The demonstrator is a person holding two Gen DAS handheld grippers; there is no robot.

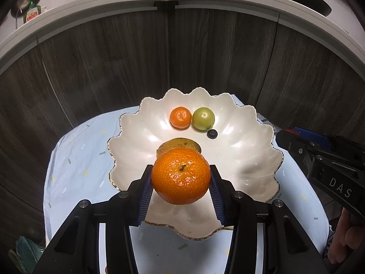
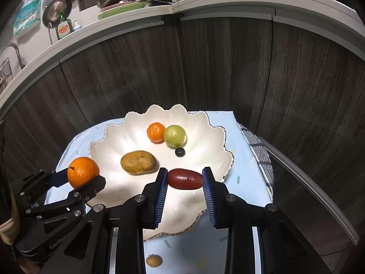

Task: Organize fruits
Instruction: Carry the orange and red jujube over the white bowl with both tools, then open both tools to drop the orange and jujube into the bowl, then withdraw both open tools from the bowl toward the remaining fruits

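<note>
A white scalloped bowl (image 1: 239, 159) (image 2: 205, 137) sits on a pale blue cloth. In it lie a small orange (image 1: 180, 117) (image 2: 156, 132), a green round fruit (image 1: 203, 118) (image 2: 175, 135), a blueberry (image 1: 212, 133) (image 2: 180, 152) and a brown-yellow oval fruit (image 1: 173, 145) (image 2: 138, 162). My left gripper (image 1: 181, 180) (image 2: 84, 179) is shut on a large orange (image 1: 181, 175) (image 2: 83, 171), held above the bowl's near-left rim. My right gripper (image 2: 185, 179) is shut on a dark red oval fruit (image 2: 185, 179) above the bowl's near edge; in the left wrist view only the right gripper's body (image 1: 319, 157) shows.
A small brown fruit (image 2: 154, 260) lies on the blue cloth (image 2: 241, 182) near me. A checked towel (image 2: 260, 157) hangs at the table's right edge. Dark wood cabinet fronts (image 1: 114, 64) stand behind, under a white counter (image 2: 205, 2) with dishes. A hand (image 1: 349, 239) shows at right.
</note>
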